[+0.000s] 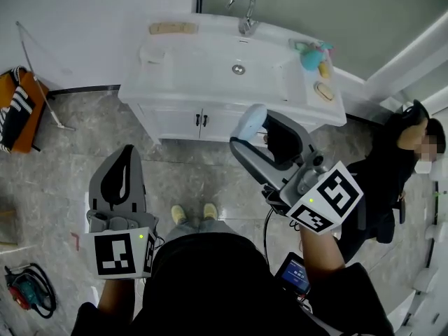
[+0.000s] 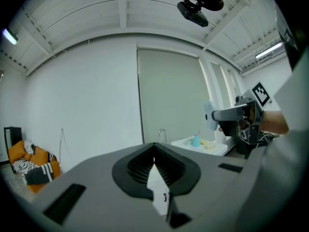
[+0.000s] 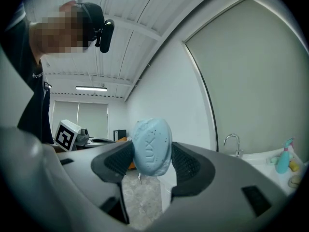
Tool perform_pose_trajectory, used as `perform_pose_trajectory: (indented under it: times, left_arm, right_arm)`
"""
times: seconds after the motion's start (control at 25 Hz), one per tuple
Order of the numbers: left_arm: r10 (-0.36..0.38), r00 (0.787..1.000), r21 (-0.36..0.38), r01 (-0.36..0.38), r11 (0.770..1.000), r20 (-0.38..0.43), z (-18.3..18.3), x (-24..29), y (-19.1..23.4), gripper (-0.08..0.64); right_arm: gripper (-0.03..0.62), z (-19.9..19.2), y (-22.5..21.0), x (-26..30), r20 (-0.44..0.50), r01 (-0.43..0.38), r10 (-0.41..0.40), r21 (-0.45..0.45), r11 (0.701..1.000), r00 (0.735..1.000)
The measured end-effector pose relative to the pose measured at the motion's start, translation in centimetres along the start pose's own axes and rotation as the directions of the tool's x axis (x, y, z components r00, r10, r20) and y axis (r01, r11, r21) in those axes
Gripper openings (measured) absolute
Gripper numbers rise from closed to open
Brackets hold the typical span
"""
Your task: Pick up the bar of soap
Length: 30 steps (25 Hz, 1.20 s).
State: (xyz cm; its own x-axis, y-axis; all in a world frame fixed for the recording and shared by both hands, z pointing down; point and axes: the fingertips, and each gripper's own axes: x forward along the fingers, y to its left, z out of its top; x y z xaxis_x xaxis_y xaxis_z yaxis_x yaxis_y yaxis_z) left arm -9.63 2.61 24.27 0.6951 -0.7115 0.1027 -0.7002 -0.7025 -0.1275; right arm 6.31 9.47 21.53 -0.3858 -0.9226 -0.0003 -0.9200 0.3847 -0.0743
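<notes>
A white washstand surface with a moulded basin and a chrome tap stands against a pale wall, on a floor of glossy grey stone. The bar of soap is not on that surface. It is up in the air in front of the cabinet doors, pinched in the right tool, whose jaws are clenched on its two flat faces. The left tool is closed on nothing and held low at the person's side.

The bar is a rounded, pale blue oval with a waxy sheen, speckled with dark dots and embossed with lettering. The ribbed black pads catch only its lower half, and the rest stands proud of the tips.

That shape is the likely trouble. A slick, convex bar tends to squirt outward if the squeeze tightens, or to pivot between the pads if the tool tilts or jerks. Any wetness would worsen it, though I cannot tell whether the bar is wet. A slip here would probably drop it onto the hard floor, where it could chip or skid away.
</notes>
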Motion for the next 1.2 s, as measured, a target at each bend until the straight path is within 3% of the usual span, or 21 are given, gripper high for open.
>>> perform_pose_trajectory:
  times: [0.36, 1.2]
  left_arm:
    - [-0.014, 1.0, -0.005, 0.014, 1.0, -0.016, -0.8, 1.8, 1.6, 0.009]
    - [-0.054, 0.999, -0.002, 0.054, 0.999, -0.004, 0.0, 6.2, 1.0, 0.009]
  right_arm:
    - [0.264, -0.5, -0.9, 1.5, 0.002, 0.032, -0.032, 0.006, 0.999, 0.999]
    - [0.264, 0.4, -4.8, 2.8, 0.006, 0.058, -0.058, -0.008, 0.998, 0.998]
